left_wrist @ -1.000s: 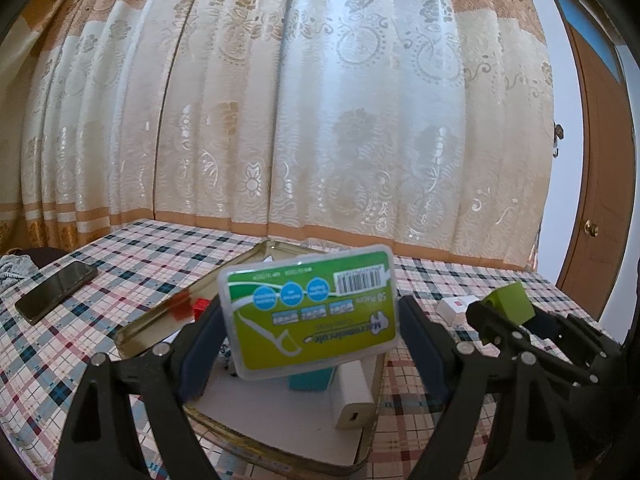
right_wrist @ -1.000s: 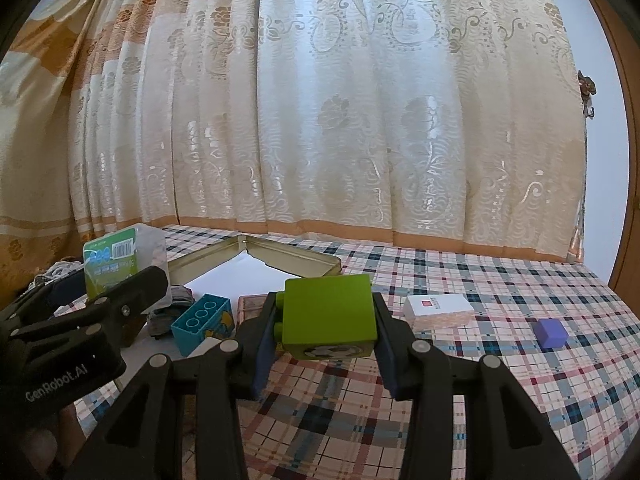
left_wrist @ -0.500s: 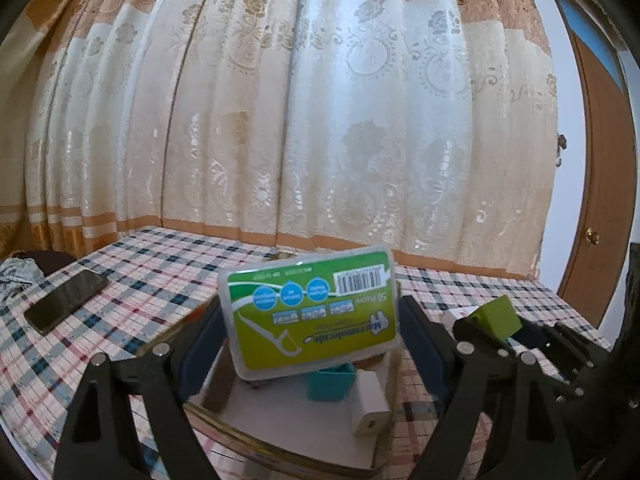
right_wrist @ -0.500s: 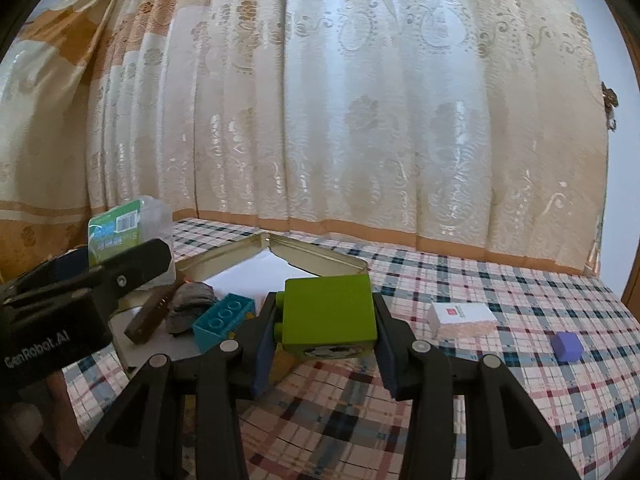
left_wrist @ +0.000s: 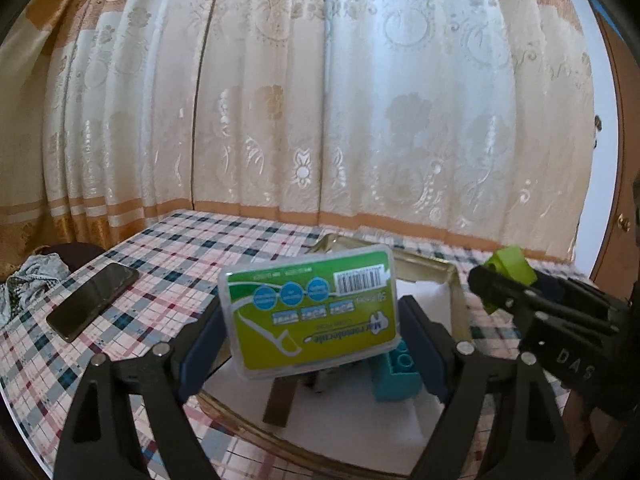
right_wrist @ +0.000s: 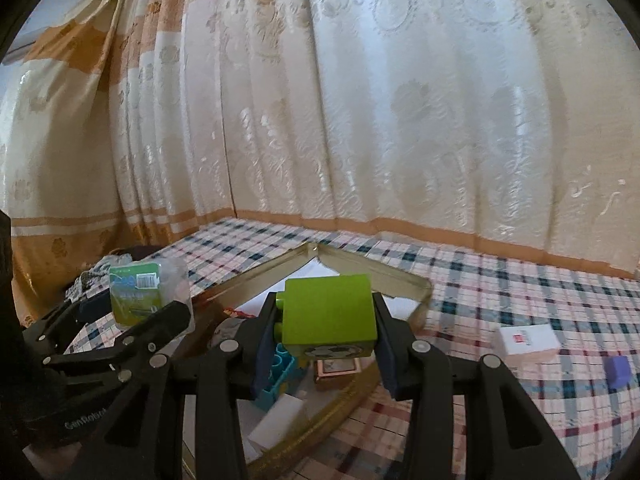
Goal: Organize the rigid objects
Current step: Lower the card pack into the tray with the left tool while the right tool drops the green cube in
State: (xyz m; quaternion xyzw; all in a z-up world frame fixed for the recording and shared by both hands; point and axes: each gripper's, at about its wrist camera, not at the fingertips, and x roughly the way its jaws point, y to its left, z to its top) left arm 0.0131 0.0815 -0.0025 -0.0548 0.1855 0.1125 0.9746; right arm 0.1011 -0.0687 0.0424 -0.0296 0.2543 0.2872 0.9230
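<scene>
Above the gold-rimmed tray (left_wrist: 456, 280), a floss-pick box (left_wrist: 310, 312) is clamped widthwise in the left hand-held gripper (left_wrist: 310, 344), while a green block (right_wrist: 328, 316) is pinched by the right hand-held gripper (right_wrist: 320, 344).

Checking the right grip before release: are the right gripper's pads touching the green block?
Touching. The right wrist view shows both pads of the right gripper pressed against the sides of the green block.

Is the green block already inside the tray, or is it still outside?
Outside. The right gripper holds the green block in the air above the tray's near edge; it rests on nothing.
</scene>
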